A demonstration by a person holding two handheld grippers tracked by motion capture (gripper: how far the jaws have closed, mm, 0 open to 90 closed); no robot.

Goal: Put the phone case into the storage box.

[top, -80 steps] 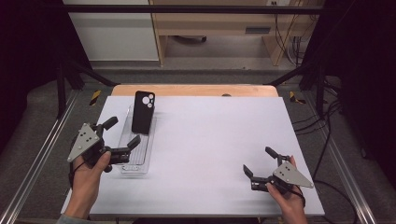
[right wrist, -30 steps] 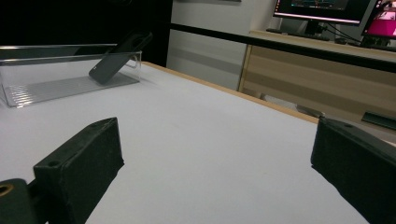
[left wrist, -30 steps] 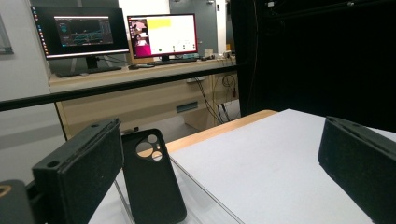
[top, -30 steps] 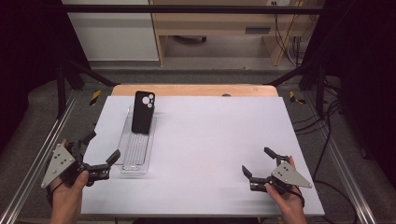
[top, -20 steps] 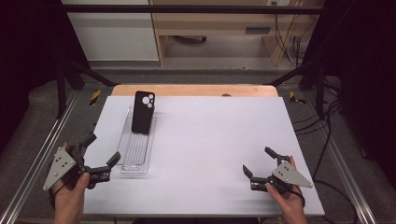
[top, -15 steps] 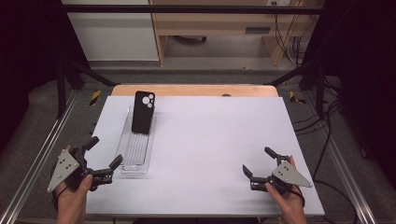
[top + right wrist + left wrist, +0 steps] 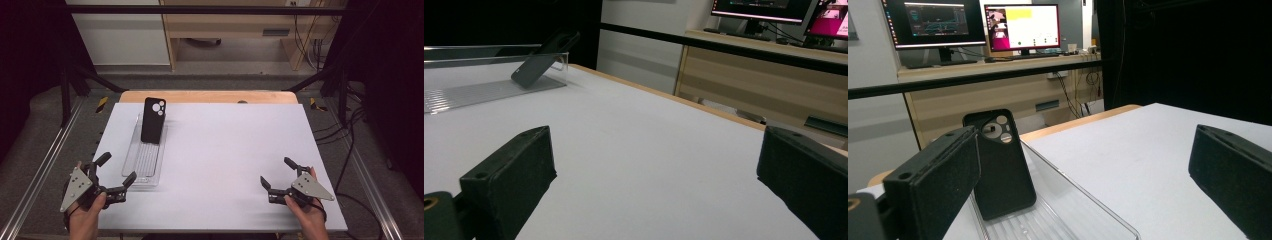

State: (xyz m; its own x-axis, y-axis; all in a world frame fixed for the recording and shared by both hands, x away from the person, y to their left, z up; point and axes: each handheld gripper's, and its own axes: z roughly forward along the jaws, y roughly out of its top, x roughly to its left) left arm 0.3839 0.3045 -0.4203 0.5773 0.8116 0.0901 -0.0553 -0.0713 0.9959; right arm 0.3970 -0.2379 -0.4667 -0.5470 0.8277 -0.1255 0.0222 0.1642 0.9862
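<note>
- Phone case (image 7: 153, 120), black, with round camera cut-outs near its top, stood tilted at the far end of a clear plastic tray (image 7: 133, 165); its lower edge sat on the ribbed tray floor and its top leaned toward the far side of the worktop (image 7: 225, 150).
- From the left gripper view the phone case (image 7: 1000, 162) rose just behind the near finger, its cut-outs facing the camera, with the clear tray wall (image 7: 1083, 200) running past it.
- From the right gripper view the same case (image 7: 544, 57) showed far off, leaning against the end wall of the tray (image 7: 489, 90).
- That tray lay lengthwise along the left part of the white worktop, well apart from the right side.
- At the near left corner a hand held the left gripper (image 7: 115, 172), its fingers spread wide and empty; one fingertip came just beside the tray's near end, and I could not tell whether it touched.
- At the near right a hand held the right gripper (image 7: 277, 172), its fingers likewise spread, nothing between them, over bare worktop.
- A grey three-cornered plate (image 7: 75, 187) topped the left gripper, and another (image 7: 310, 186) the right one.
- Beyond the worktop stood a wooden desk (image 7: 998, 100) carrying two lit monitors (image 7: 1020, 27).
- Cables (image 7: 350, 130) trailed down the floor at the right.
</note>
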